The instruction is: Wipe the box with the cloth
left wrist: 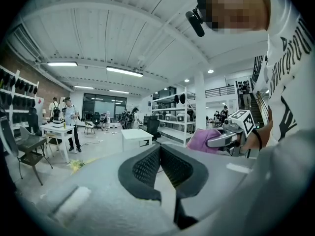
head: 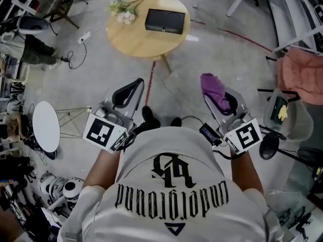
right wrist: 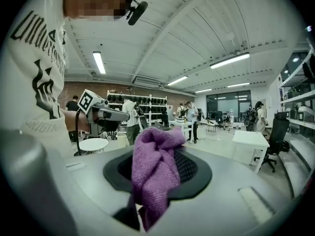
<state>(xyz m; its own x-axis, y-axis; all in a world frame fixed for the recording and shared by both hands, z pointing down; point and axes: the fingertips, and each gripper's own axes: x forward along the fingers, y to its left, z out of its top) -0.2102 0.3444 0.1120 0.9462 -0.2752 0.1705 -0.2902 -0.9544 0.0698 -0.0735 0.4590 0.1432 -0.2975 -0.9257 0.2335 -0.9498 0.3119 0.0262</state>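
Observation:
A black box (head: 165,20) lies on the round wooden table (head: 132,40) far ahead of me in the head view; neither gripper view shows it. My right gripper (head: 218,94) is shut on a purple cloth (head: 214,88), which bunches up between the jaws and hangs over them (right wrist: 153,167). My left gripper (head: 132,87) is shut with nothing in it, its black pads (left wrist: 147,167) meeting at the tips. Both grippers are held level in front of my chest, well short of the table. Each shows in the other's view: right gripper (left wrist: 224,137), left gripper (right wrist: 106,114).
A small bunch of flowers (head: 123,11) lies on the table beside the box. A white side table (head: 45,126) stands at my left, a pink cloth (head: 303,74) hangs on a rack at right. Cables and a power strip (head: 84,36) lie on the floor.

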